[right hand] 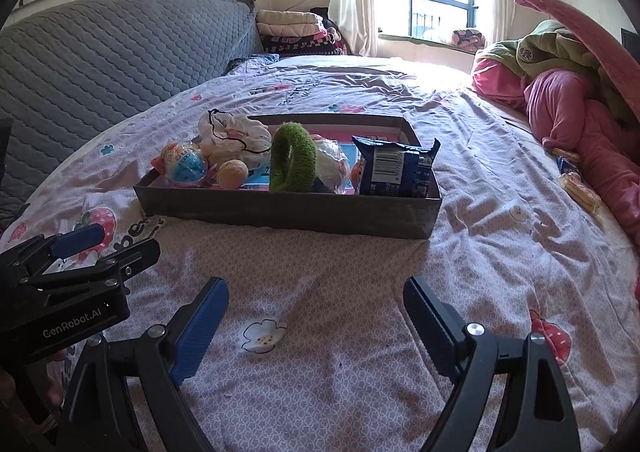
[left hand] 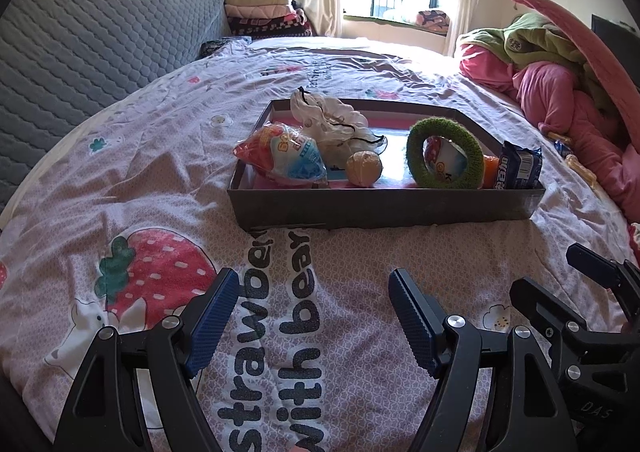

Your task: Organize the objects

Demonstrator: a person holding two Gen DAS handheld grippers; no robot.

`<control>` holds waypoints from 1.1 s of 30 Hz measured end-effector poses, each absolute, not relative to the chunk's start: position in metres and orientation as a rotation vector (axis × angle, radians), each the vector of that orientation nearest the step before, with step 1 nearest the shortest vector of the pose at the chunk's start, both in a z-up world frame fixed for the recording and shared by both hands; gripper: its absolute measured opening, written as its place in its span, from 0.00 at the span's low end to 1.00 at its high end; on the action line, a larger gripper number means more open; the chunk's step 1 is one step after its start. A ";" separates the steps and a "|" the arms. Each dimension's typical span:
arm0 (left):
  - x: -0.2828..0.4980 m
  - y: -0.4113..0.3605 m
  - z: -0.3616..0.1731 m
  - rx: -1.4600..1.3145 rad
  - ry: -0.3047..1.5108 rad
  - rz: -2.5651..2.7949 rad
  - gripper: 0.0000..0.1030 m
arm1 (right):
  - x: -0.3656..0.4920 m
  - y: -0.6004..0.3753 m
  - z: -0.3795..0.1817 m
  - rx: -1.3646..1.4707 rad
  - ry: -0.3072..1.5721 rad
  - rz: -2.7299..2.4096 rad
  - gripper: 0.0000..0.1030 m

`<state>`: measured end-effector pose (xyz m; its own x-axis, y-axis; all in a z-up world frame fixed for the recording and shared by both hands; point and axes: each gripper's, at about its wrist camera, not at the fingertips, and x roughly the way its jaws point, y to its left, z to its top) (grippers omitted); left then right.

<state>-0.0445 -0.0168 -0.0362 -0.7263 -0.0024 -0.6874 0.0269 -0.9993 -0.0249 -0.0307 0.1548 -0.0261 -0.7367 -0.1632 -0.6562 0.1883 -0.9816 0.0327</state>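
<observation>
a: grippers?
b: left gripper [left hand: 312, 316] jaws spread wide, nothing between them, hovering over the strawberry-print bedsheet [left hand: 160, 172]. right gripper [right hand: 316, 316] same, wide apart and holding nothing, low over the sheet just beside the left one.
a: where's the stuff?
b: all in the dark shallow box [left hand: 384, 204] sitting on the bed ahead of both grippers, well clear of the blue pads [left hand: 212, 324].
a: contents, left to right?
b: left wrist view: wrapped toy egg in orange and blue packaging [left hand: 280, 156] at the near left corner, white scrunchie with black trim [left hand: 332, 120] behind it, small tan ball [left hand: 363, 168] in the middle, green fuzzy ring [left hand: 446, 152] standing on edge, another wrapped egg showing through its hole, then a blue snack packet [left hand: 518, 166] leaning on the right wall.
a: anything outside the box?
b: yellow snack pack [right hand: 580, 188] and a blue wrapper [right hand: 568, 164] on the sheet at far right, touching the pink blanket pile [right hand: 580, 124]. grey quilted headboard [right hand: 100, 60] on the left.
</observation>
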 end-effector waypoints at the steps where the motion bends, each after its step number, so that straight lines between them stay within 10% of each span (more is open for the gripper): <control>1: -0.043 -0.016 -0.036 1.148 0.052 -2.909 0.76 | -0.030 0.155 -0.026 1.028 0.049 -2.767 0.86; 33: -0.039 -0.011 -0.057 1.158 0.031 -2.920 0.76 | -0.030 0.156 -0.050 1.079 0.024 -2.777 0.86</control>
<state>-0.0387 -0.0113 -0.0567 -0.7283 0.0069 -0.6853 0.0077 -0.9998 -0.0182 -0.0295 0.1558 -0.0496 -0.7260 -0.1448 -0.6722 0.1564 -0.9867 0.0436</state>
